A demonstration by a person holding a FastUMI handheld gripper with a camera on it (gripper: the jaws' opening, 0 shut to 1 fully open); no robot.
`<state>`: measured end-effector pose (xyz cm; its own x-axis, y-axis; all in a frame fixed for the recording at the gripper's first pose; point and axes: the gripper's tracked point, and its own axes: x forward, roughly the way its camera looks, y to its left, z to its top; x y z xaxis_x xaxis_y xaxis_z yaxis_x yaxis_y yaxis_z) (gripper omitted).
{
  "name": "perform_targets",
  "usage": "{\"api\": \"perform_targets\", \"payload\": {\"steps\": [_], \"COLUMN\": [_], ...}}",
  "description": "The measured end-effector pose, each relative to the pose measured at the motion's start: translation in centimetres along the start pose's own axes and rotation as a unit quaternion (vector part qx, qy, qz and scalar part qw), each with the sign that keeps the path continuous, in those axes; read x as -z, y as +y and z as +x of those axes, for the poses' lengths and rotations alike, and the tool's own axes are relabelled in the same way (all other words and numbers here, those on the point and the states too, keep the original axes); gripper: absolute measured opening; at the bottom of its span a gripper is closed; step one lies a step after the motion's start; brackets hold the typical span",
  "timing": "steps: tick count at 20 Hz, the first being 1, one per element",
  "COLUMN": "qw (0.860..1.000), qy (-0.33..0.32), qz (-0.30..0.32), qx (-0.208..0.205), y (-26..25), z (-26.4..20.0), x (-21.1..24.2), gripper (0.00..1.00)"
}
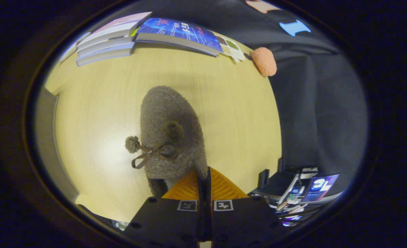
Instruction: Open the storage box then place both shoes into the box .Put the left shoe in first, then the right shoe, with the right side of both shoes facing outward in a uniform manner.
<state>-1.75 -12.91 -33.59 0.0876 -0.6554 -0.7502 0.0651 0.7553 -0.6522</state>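
We see our gripper [204,172] at the bottom centre of the frame as two wedge-shaped fingers [186,189] with finely ribbed faces, drawn together with only a thin dark slit between them. Behind them sit two flat black body plates, split by the same dark seam. Each plate carries a small square black-and-white marker near the seam, and round screw holes dot the plates' outer edges.
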Motion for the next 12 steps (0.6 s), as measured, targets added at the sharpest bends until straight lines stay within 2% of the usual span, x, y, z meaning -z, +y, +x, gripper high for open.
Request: {"api": "perform_targets", "payload": {"steps": [4, 6, 12], "qw": [0.997, 0.995, 0.989], "qy": [-0.033, -0.052, -0.131], "qz": [-0.033, -0.037, -0.031], "qx": [0.064, 0.081, 0.064], "y": [-1.0, -0.8, 3.1], "z": [-6.1, -9.7, -20.3], "x": [0.4, 0.3, -1.8], "gripper": [0.03, 0.03, 0.03]}}
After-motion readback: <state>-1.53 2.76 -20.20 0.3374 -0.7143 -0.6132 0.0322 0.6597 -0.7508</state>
